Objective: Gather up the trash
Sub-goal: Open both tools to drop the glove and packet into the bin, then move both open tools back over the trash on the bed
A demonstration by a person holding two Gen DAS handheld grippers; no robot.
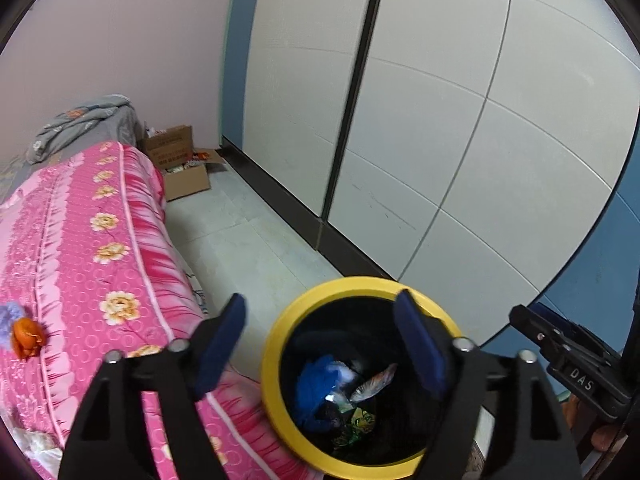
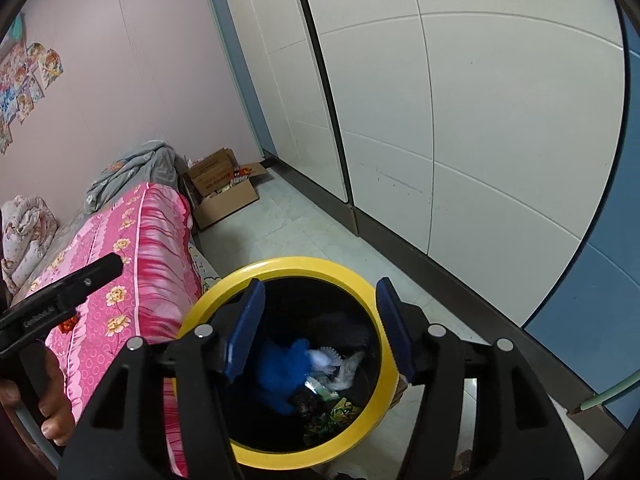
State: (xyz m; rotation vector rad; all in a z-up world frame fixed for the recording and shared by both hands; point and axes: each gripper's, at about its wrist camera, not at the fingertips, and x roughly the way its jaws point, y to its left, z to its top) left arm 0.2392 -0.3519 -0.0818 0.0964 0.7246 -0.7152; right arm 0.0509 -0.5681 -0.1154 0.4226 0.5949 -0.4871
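Hovering both grippers over the bin [image 2: 280, 266], we note that the right gripper [image 2: 320, 328] sits almost directly above its round mouth, fingers spread wide with nothing between the blue pads [image 2: 244, 328]. The left gripper [image 1: 320, 344] is likewise spread and empty; its mouth straddles the bin's yellow rim [image 1: 276, 344], one finger over the bed side and the other over the dark interior. Inside the bin we see trash already dropped: a blue crumpled piece [image 2: 280, 372], something white beside it [image 2: 326, 360], and a green printed wrapper [image 2: 336, 414] lower down. The bin stands on the pale floor [image 1: 248, 216], touching or just beside the pink flowered bed cover [image 1: 100, 240]; we cannot tell whether they actually touch. Still uncollected, as far as we can judge, is an orange crumpled scrap [image 1: 27, 338] lying on the bed cover, next to a pale purple bit [image 1: 10, 318] at the edge of the left view. That scrap lies well to the left of the left gripper's fingers and well apart from the bin, so we judge the left hand the nearer one for it. Its shape is roughly lumpy with no clear long axis, so approach direction should matter little. A cardboard box [image 2: 224, 196] sits at the far end of the bed by the white wardrobe doors [image 2: 480, 140]; its contents are too small to read.
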